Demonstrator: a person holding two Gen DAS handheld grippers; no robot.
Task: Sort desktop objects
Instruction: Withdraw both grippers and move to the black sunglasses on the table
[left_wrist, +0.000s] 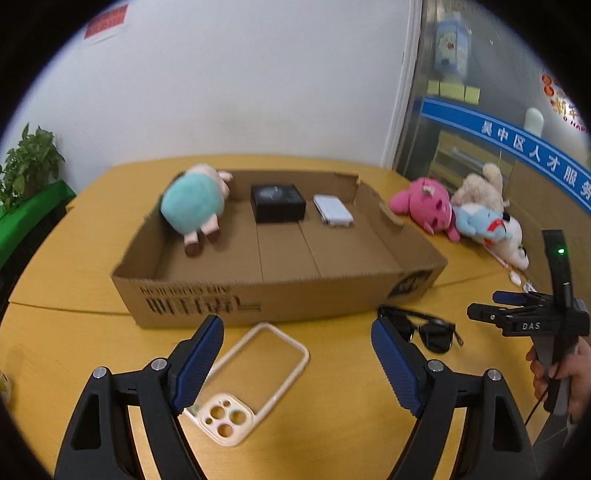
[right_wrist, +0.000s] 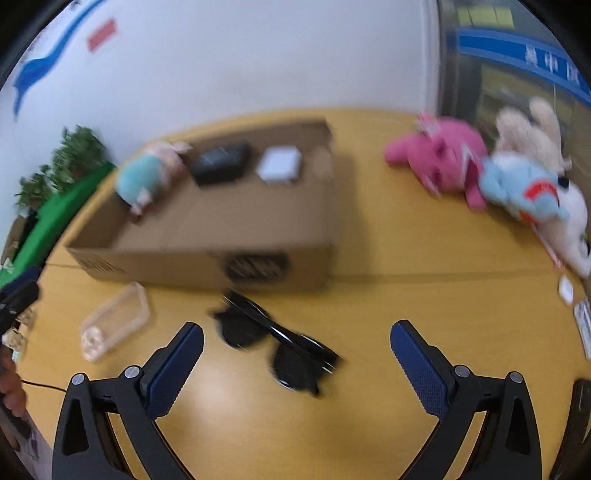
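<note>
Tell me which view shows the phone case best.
The left wrist view: the phone case lies sharp on the table, framed between the left gripper fingers, camera cutouts clear. In the right wrist view it sits small, blurred, off to the left by the cardboard box.

Your left wrist camera looks steeply down over the yellow table (left_wrist: 332, 424) from close above the phone case (left_wrist: 243, 384), facing the cardboard box (left_wrist: 280, 295) and white wall. Your right wrist camera sits further right, close above the sunglasses (right_wrist: 277, 347), blurred, facing the same way. Both share the box, case, sunglasses and plush toys (left_wrist: 458, 210)
</note>
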